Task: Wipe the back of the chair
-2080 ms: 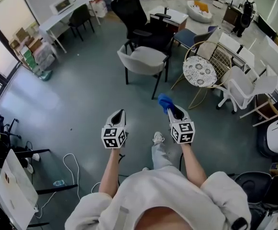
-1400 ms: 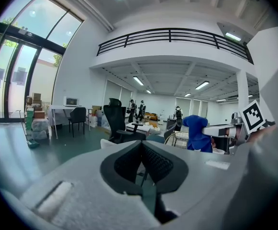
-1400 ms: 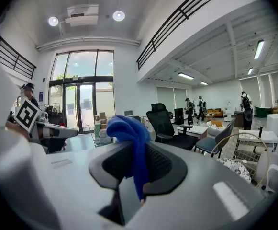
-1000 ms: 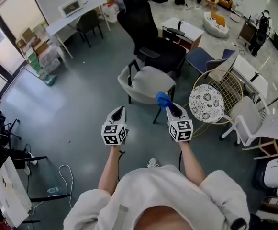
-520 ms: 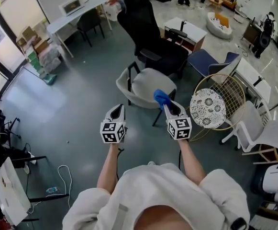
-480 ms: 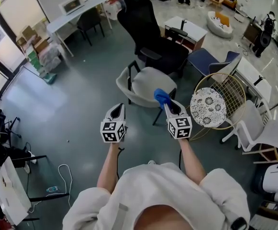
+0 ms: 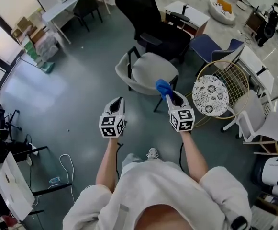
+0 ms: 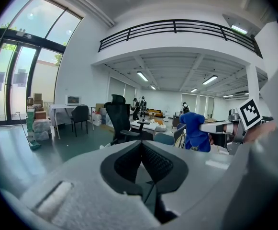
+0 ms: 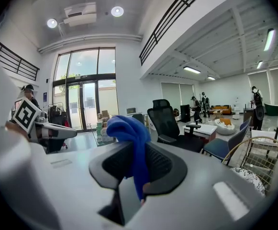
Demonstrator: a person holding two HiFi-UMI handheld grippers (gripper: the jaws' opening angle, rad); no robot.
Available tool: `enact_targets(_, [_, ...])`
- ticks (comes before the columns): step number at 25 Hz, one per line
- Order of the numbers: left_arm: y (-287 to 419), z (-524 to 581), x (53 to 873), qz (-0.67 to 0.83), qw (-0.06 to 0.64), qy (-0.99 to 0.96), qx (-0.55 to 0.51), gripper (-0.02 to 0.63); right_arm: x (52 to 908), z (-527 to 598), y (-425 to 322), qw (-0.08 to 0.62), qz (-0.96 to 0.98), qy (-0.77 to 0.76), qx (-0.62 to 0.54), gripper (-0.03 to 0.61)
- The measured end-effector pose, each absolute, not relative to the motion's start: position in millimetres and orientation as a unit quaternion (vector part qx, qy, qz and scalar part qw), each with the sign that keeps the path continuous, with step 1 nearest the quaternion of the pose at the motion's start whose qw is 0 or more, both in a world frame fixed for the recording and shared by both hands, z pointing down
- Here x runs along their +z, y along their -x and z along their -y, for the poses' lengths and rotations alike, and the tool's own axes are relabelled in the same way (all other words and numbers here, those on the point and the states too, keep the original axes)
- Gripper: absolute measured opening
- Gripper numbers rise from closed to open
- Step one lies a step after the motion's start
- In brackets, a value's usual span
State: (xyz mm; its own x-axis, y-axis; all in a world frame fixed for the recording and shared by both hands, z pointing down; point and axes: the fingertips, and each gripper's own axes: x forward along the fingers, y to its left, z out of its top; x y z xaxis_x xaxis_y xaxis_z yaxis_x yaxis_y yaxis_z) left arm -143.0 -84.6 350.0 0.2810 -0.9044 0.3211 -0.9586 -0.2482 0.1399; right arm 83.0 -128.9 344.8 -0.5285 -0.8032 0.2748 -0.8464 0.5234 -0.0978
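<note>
Grey floor (image 7: 72, 92), pale-grey curved-back chair (image 7: 150, 71)

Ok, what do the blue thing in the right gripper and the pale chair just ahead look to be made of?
Blue cloth: soft woven or microfibre fabric, matte; it bunches and droops in folds from the shut right gripper.
Pale chair: smooth, one-piece curved shell with a dull sheen, probably moulded plastic, though a taut upholstered cover can't be ruled out from here.

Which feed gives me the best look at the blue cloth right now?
The right gripper view: the blue cloth sits large at centre, pinched by the right gripper. The head view shows only a small tuft; the left gripper view shows it farther off.
</note>
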Motion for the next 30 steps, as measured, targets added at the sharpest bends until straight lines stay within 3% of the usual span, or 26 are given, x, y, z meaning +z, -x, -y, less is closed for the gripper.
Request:
enact_targets(20, [209,103,390,0.551,0.169,-0.812,0.096,0.002,373,137,-30,0.106,0.837,-0.524,0.116,0.077])
enact_targets(30, [203,106,443,0.532,0.189,-0.818,0.106,0.002,418,139,-34,0.114,0.823,-0.542,0.128,0.077])
